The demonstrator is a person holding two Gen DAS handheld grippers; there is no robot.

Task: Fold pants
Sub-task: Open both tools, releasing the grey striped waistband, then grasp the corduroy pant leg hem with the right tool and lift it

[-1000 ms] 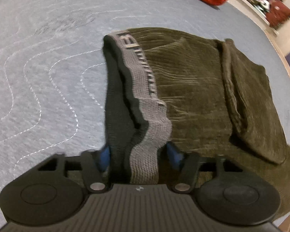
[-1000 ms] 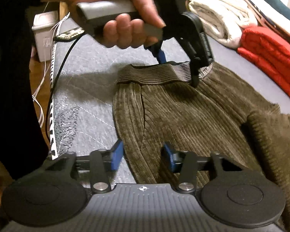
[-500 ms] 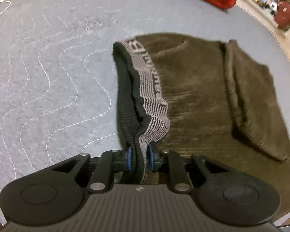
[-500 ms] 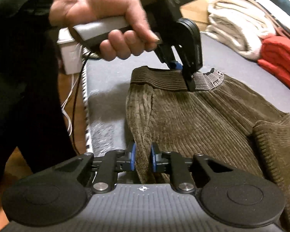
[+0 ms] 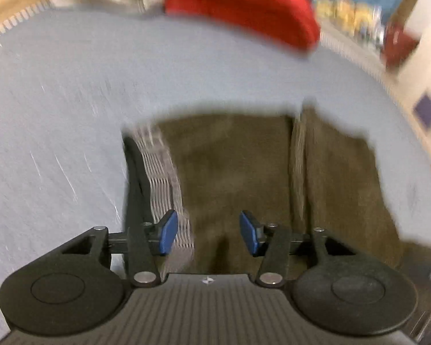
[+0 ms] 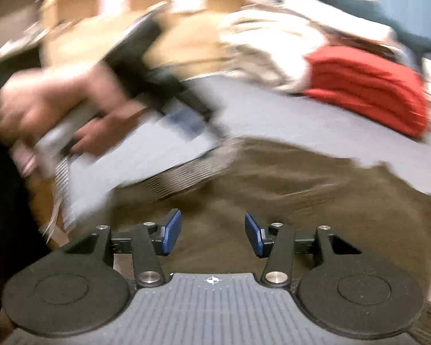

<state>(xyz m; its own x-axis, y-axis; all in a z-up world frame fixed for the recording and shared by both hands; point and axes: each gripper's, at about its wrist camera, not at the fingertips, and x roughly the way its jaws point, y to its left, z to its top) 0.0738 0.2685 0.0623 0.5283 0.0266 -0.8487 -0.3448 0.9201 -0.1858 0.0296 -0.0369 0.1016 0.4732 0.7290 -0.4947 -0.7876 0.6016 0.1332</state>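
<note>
The olive-brown corduroy pants (image 5: 238, 172) lie folded on the grey-blue quilted surface (image 5: 71, 100), with their grey striped waistband (image 5: 163, 172) at the left. My left gripper (image 5: 208, 231) hovers over the waistband end. Its jaws are opening and its blue pads stand apart, clear of the cloth. In the right wrist view the pants (image 6: 301, 201) spread ahead and the waistband (image 6: 186, 172) is at their far left. My right gripper (image 6: 212, 231) is above the cloth, its jaws opening with nothing pinched. A hand (image 6: 57, 109) carries the left gripper there. Both views are smeared by motion.
A folded red cloth (image 5: 238, 8) lies at the far edge of the surface, also in the right wrist view as the red cloth (image 6: 367, 86). A pile of white cloth (image 6: 261, 49) sits beside it. The surface's left edge (image 6: 63, 184) drops to the floor.
Half a second ago both grippers were pinched on the pants' fabric, and now both have let go and opened. Both have lifted away, and the right one has swung and rolled.
</note>
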